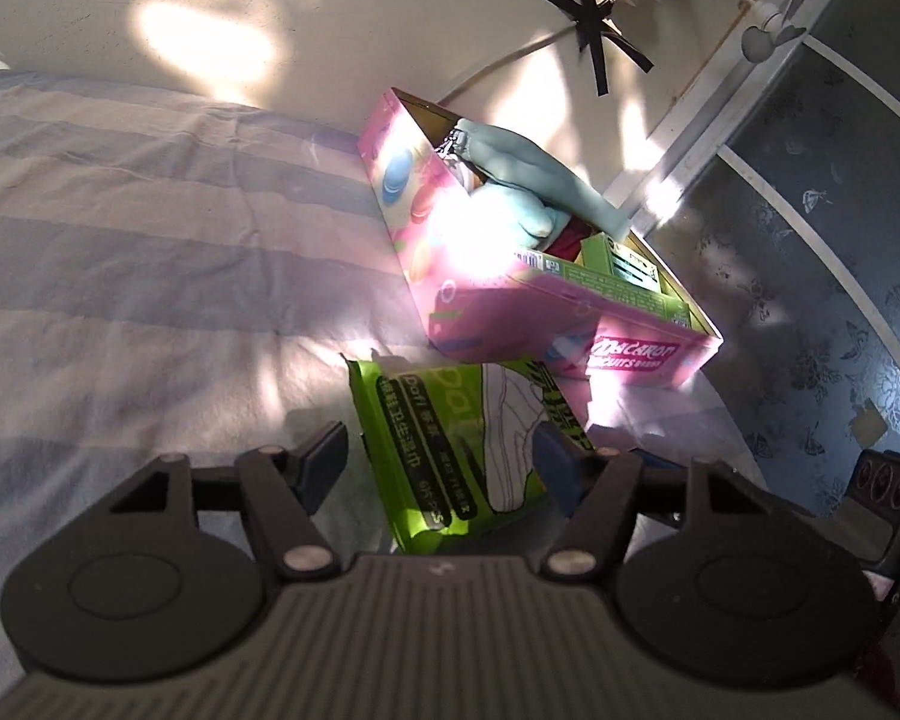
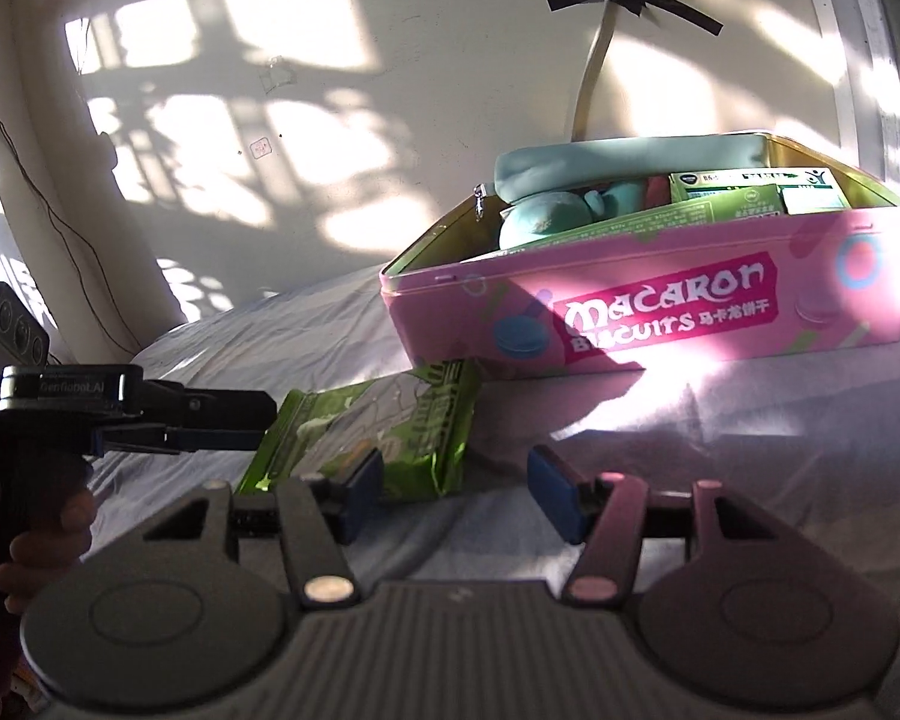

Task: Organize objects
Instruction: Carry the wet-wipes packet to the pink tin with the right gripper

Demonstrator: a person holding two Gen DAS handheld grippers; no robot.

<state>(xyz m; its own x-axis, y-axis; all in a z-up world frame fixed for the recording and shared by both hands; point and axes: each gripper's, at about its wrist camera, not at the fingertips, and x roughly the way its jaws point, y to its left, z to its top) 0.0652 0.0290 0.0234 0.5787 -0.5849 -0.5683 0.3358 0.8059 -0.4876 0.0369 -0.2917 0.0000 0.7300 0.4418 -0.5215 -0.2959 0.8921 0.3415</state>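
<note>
Green wipes packet (image 1: 450,450) is lying flat on the striped bedsheet (image 1: 120,240), just in front of the pink macaron tin (image 1: 546,312), one corner nearly touching the tin's base. Key relation: packet is sitting straight ahead of the left gripper (image 1: 444,462), between its two fingers, long axis running roughly along the gripper's pointing line, away toward the tin. Right pad looks to be touching or just beside the packet's right edge; left pad is standing clear of the left edge with bedsheet showing in the gap. So left jaws are reading as released, bracketing the packet, not clamping it.

In the right wrist view the same packet (image 2: 372,438) is lying ahead and to the left of the right gripper (image 2: 456,492); its near right corner is sitting just beyond the left fingertip. Right jaws are parted and gripping nothing, only bedsheet between them. Left gripper (image 2: 210,420) is coming in from the left of that view, tips at the packet's left end, a hand (image 2: 42,540) on its handle.

Left hand is clearly nearer and better lined up. Tin (image 2: 660,324) is standing open, already holding a teal pouch (image 2: 600,159), a teal soft item (image 2: 546,213) and green boxes (image 2: 750,192). Judgement: next move is calling for the left jaws closing across the packet's short width, then lifting it into the tin; thin floppy film may buckle or slip.
</note>
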